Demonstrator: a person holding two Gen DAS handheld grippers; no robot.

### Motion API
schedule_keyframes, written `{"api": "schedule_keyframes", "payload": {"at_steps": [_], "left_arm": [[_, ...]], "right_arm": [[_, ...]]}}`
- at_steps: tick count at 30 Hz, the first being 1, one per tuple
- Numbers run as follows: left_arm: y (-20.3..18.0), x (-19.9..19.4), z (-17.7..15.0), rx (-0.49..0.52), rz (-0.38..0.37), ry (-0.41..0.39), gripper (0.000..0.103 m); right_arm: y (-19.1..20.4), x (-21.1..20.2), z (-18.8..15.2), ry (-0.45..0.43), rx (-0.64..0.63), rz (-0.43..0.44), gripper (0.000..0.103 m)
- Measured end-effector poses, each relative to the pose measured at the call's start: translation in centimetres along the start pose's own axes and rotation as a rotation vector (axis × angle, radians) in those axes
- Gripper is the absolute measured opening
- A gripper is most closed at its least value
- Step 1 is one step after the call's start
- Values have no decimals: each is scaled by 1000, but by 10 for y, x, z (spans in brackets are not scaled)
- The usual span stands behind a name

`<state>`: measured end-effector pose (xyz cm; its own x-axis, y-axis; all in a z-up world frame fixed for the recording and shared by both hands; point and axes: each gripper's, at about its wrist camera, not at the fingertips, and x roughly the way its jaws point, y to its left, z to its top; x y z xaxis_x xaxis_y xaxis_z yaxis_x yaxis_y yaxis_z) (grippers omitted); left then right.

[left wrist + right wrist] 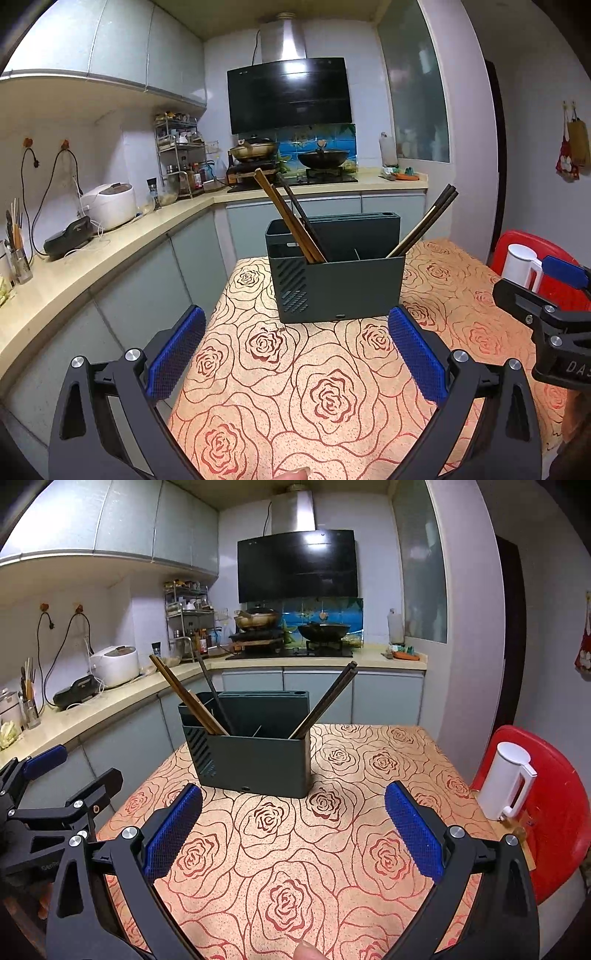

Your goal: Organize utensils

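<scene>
- While both grippers hover with jaws spread and empty, left gripper (296,352) and right gripper (293,829) show blue textured pads.
- Ahead of them, a boxy grey holder (255,760) (matte plastic) stands on the rose-patterned table (295,849).
- Wooden chopsticks (184,696) lean inside.

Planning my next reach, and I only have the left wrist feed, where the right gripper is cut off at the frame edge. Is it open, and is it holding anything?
Observer: The right gripper is open with nothing between its pads. It is over the table, short of the utensil holder.
Operator: Something white is half hidden behind it. What is that?
Observer: A white kettle. It stands upright on the red chair beside the table, with its handle turned away from the table.
</scene>
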<state>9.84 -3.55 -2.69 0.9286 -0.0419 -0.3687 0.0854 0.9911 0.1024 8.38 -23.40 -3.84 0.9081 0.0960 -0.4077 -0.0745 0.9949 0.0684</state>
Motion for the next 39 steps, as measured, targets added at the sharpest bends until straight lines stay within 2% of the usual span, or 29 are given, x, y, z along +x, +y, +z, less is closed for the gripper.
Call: {"api": "schedule_keyframes", "payload": {"at_steps": [6, 18, 39], "left_arm": [[-2, 2, -3, 6, -5, 16, 96], [-7, -1, 13, 8, -12, -40, 96], [-6, 6, 7, -1, -11, -7, 96]], "right_arm": [[2, -1, 0, 1, 1, 6, 96], [2, -6, 6, -19, 2, 7, 96], [9, -5, 10, -27, -16, 30, 96]]}}
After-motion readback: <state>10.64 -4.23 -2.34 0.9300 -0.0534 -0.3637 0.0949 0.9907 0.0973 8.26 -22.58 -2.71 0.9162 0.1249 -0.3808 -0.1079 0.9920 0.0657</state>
